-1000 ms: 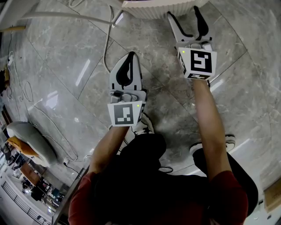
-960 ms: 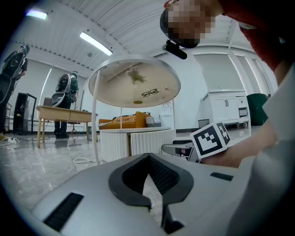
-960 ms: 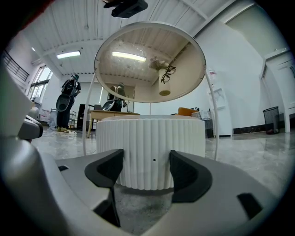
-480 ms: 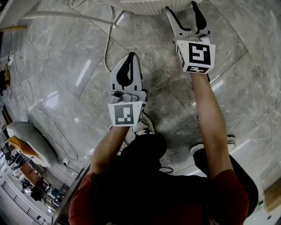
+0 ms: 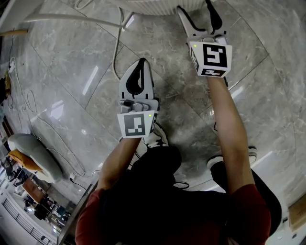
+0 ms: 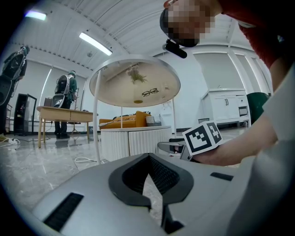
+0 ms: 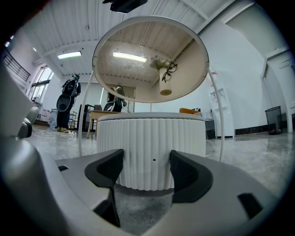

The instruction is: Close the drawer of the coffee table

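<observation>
The coffee table shows in the right gripper view as a round top (image 7: 150, 60) on thin legs above a white ribbed drawer front (image 7: 152, 143). In the head view only a strip of that ribbed front (image 5: 153, 5) shows at the top edge. My right gripper (image 5: 195, 6) is open, and its fingertips reach the front. In its own view the right gripper (image 7: 146, 161) frames the ribbed face with nothing gripped; I cannot tell whether the tips touch it. My left gripper (image 5: 139, 62) is shut and empty, held back over the floor. From the left gripper (image 6: 148, 159) view the table (image 6: 133, 138) stands ahead.
A white cable (image 5: 117, 43) runs over the grey marble floor left of the table. The person's shoes (image 5: 155, 136) stand below the grippers. A grey object (image 5: 28, 150) lies at the left. Far behind are a wooden table (image 6: 60, 113) and a white cabinet (image 6: 226, 108).
My right gripper has moved forward towards the top of the head view. The ribbed drawer front has receded with it, so less of it shows. The left gripper has stayed put.
</observation>
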Action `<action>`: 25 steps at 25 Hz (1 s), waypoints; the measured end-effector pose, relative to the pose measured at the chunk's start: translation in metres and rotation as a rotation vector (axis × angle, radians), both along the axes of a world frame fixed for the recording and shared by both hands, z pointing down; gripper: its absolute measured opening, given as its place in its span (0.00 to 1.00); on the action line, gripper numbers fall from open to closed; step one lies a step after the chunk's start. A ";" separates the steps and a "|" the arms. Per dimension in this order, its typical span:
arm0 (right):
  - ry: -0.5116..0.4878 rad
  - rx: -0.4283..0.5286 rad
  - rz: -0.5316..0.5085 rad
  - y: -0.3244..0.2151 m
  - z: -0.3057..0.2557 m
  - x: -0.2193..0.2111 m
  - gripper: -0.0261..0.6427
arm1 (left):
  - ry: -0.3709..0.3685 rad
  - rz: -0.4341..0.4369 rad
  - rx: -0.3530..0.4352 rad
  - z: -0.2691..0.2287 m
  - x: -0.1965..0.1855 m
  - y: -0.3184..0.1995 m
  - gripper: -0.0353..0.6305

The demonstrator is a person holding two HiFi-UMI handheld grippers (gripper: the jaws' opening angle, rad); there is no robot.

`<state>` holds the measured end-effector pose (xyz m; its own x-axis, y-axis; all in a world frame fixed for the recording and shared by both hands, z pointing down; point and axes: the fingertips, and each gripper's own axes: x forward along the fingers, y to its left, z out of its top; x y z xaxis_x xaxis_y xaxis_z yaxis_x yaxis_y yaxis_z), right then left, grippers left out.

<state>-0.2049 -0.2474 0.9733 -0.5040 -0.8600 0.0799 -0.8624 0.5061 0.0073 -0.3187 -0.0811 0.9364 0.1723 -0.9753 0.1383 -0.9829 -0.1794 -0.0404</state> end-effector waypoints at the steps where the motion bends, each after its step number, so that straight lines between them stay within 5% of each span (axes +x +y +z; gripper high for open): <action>1: 0.000 0.002 -0.001 0.000 0.000 0.000 0.51 | 0.001 -0.001 0.000 0.000 -0.001 0.000 0.07; 25: -0.003 -0.004 -0.028 -0.004 -0.002 -0.003 0.52 | -0.016 0.018 0.003 -0.006 0.008 -0.002 0.07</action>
